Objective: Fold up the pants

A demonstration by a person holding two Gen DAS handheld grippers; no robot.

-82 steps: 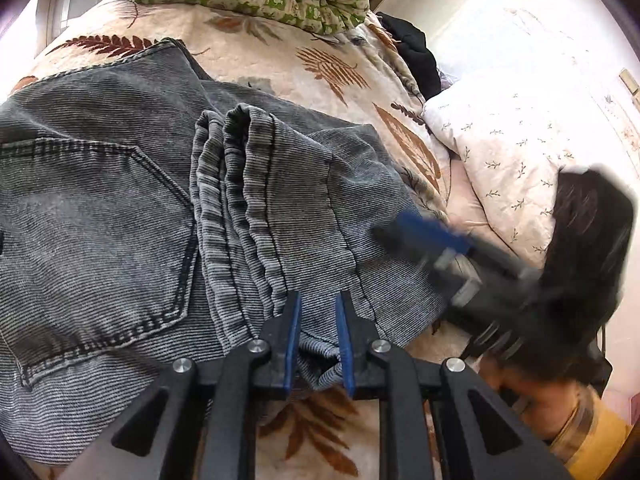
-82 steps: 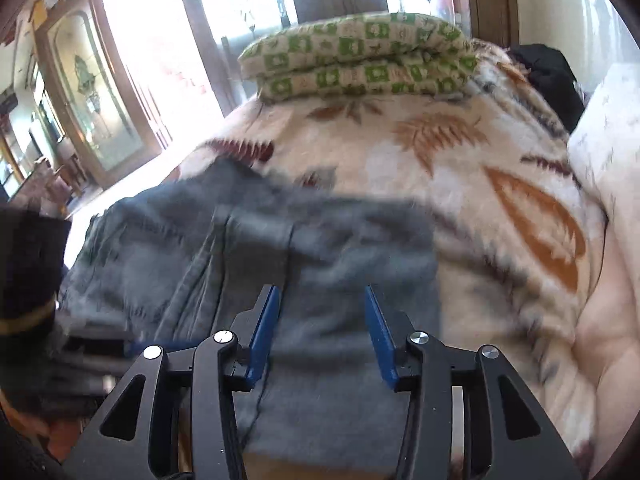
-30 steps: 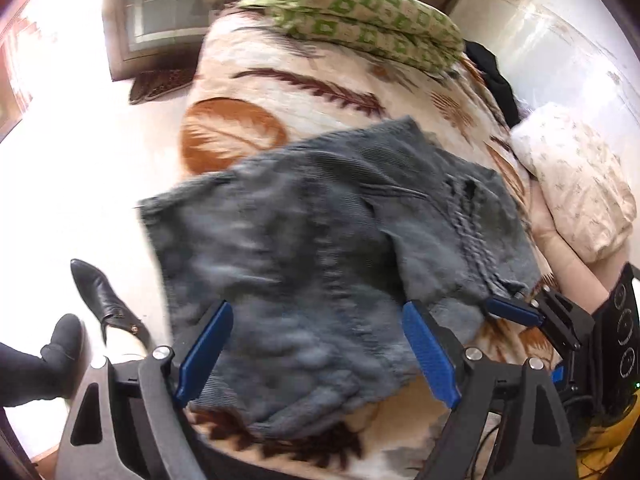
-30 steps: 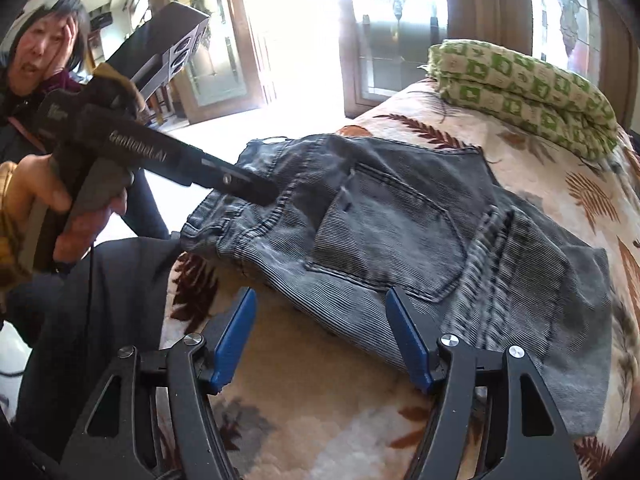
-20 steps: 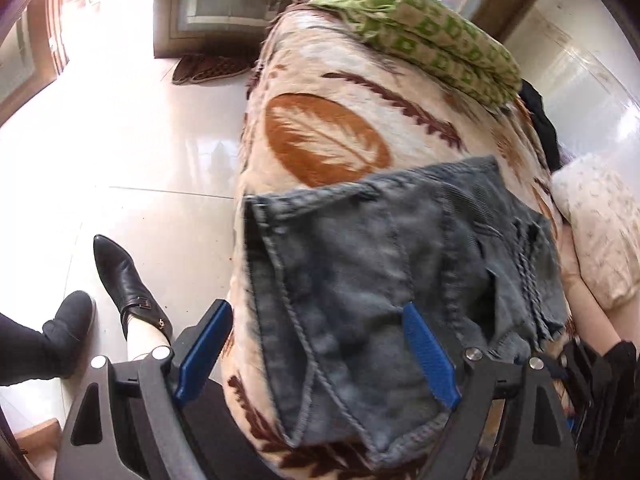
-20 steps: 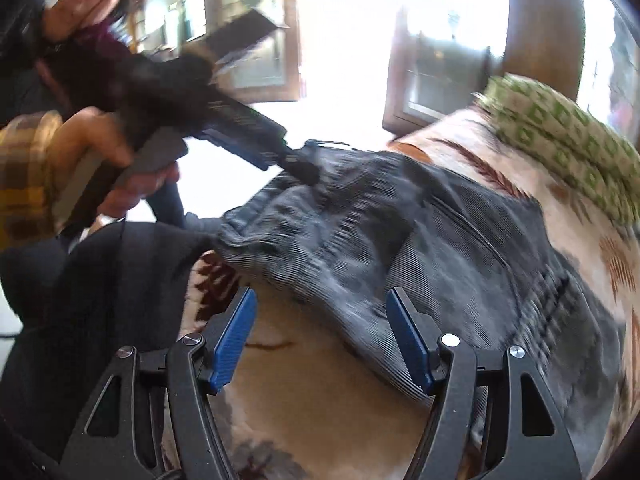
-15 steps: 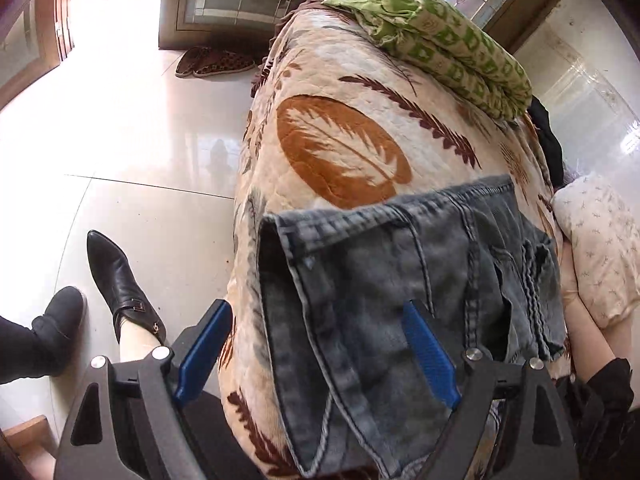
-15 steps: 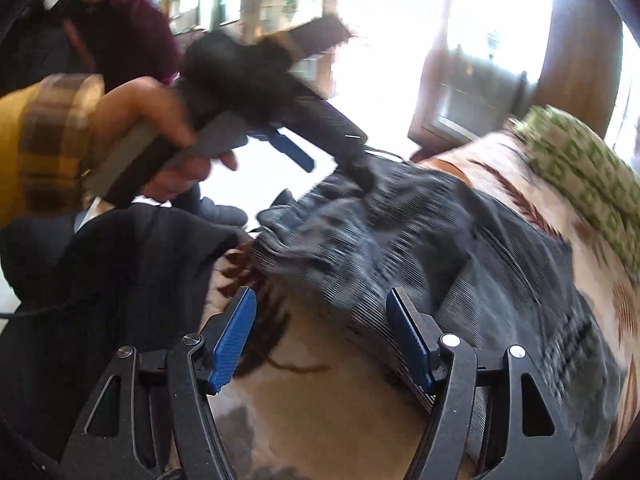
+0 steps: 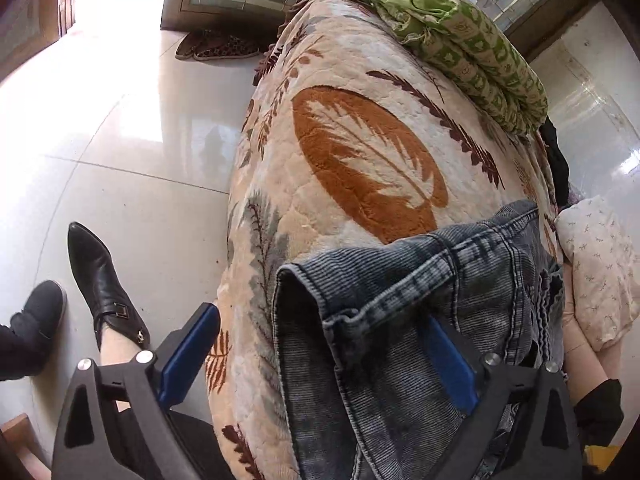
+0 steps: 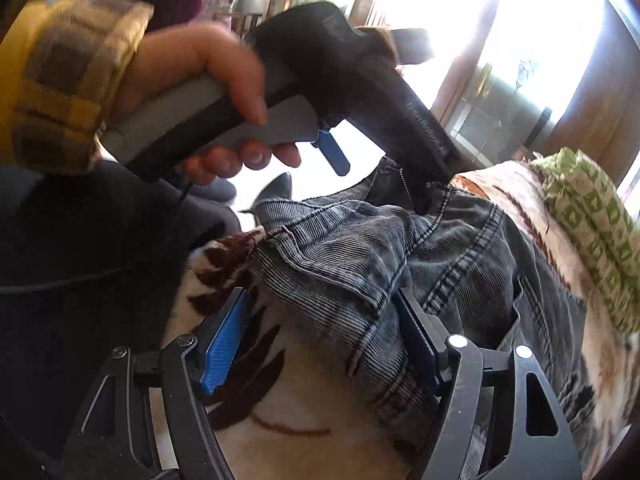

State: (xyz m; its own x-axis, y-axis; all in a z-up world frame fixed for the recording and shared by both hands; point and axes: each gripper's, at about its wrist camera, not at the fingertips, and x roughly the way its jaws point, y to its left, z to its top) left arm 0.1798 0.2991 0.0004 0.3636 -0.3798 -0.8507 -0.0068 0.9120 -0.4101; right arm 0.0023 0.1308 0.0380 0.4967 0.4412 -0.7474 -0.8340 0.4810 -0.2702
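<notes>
Lying lengthwise up the bed, the pants (image 9: pixel 420 320) sit between opening left tongs (image 9: pixel 320 356) and spread right tongs (image 10: pixel 320 344).

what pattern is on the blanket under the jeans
Cream blanket with large orange and brown leaf prints, clearest in the left wrist view.

The left gripper (image 9: pixel 320 356), black with blue pads, has its jaws opening wide over the waistband corner of the grey washed-denim pants (image 9: pixel 432 300); the denim lies between the pads, neither visibly pressing. The pants rest on a cream fleece blanket with rust-brown leaf prints (image 9: pixel 360 160). Beyond the pants lies a folded green patterned quilt (image 9: pixel 472 56); right of them, a white floral pillow (image 9: pixel 600 272); left, black leather shoes (image 9: pixel 100 280) on glossy pale floor tiles (image 9: pixel 120 140).
</notes>
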